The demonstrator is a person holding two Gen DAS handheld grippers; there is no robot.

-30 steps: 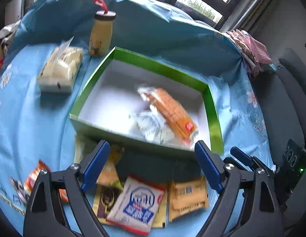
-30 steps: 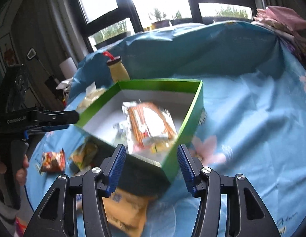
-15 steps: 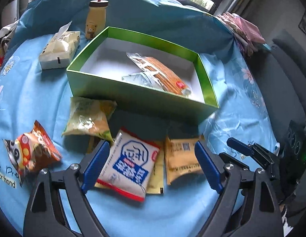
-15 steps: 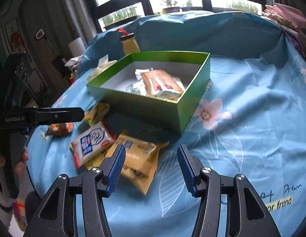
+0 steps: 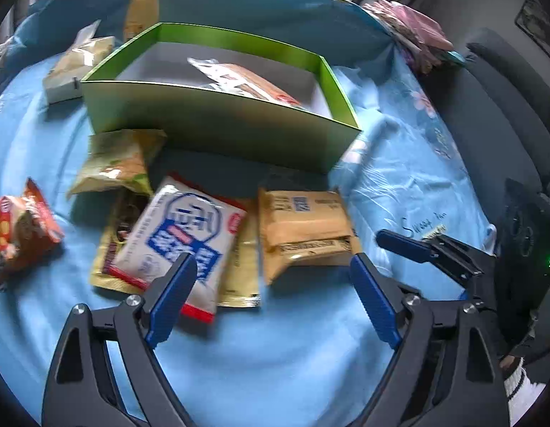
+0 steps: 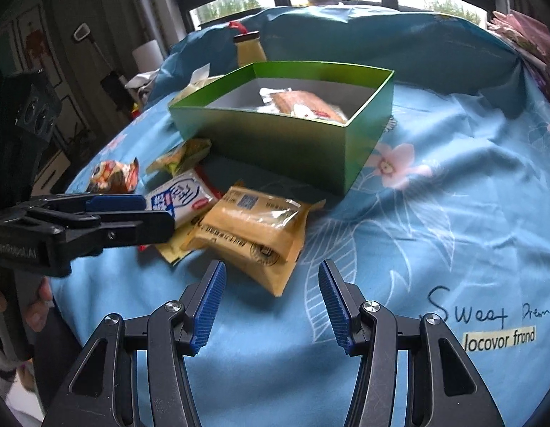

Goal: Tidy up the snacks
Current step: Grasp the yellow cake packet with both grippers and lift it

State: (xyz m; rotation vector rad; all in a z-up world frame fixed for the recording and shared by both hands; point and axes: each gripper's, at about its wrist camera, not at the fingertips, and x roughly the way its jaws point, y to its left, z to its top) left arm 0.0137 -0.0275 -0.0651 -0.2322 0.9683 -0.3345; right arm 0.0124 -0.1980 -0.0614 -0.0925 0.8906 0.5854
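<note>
The green box (image 6: pixel 285 142) is sitting open-topped in the middle of the blue floral bedsheet (image 6: pixel 452 213), presumably so snacks can be dropped straight in. An orange-striped biscuit pack (image 6: pixel 303 105) is already lying inside it with some clear wrappers beside it.

The loose packets are waiting in a heap at the box's six o'clock, on the sheet just in front of its near wall. Among them, the tan cracker packet (image 5: pixel 303 227) is resting puffed and creased with a printed code on top. At its nine o'clock, touching it, the white-and-blue packet (image 5: pixel 182 238) is lying across a flat yellow sachet (image 5: pixel 239 277). A green-yellow chip bag (image 5: pixel 115 163) is sitting at the heap's eleven o'clock, and a red-orange bag (image 5: pixel 19 227) is lying well apart at nine o'clock.

The left gripper (image 5: pixel 271 281) is hanging low over the heap with its blue fingers spread wide and empty, straddling the gap between the white-and-blue and tan packets. The right gripper (image 6: pixel 271 295) is pointing at the tan packet's near corner, its fingers parted about halfway and pinching nothing. I'd guess each hand is lining up for a pick.
</note>
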